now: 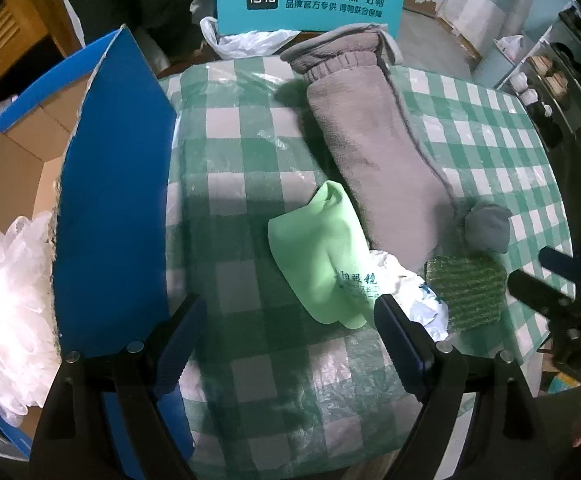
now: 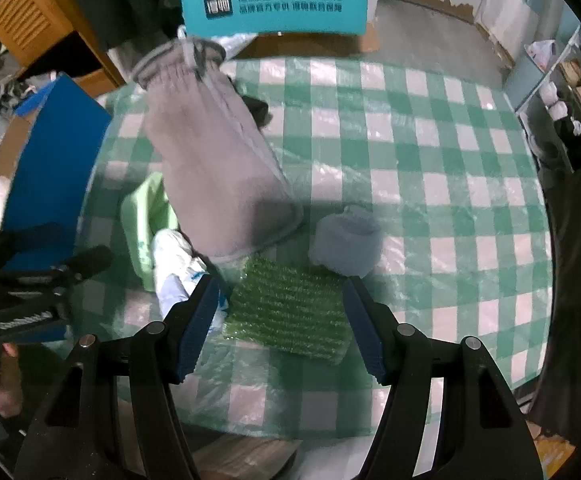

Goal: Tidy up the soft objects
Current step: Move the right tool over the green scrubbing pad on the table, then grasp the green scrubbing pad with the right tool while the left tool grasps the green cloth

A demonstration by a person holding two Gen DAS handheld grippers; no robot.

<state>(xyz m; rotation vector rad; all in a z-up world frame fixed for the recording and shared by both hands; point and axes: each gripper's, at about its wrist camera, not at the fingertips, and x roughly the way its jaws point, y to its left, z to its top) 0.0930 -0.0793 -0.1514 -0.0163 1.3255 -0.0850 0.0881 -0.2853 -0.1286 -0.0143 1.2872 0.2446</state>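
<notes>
On the green checked tablecloth lie a light green cloth, a long grey fleece mitt, a rolled grey sock, a green scrub pad and a crumpled white bag. My left gripper is open above the cloth's near edge, with nothing between its fingers. My right gripper is open and points steeply down. The green scrub pad lies between its fingers, and small gaps show on both sides. The grey sock sits just beyond the pad, and the grey mitt lies farther left.
A cardboard box with a blue flap stands at the table's left edge and holds a white bath pouf. A teal chair back rises behind the table. Shelves with cups stand at the right. The left gripper shows at the left.
</notes>
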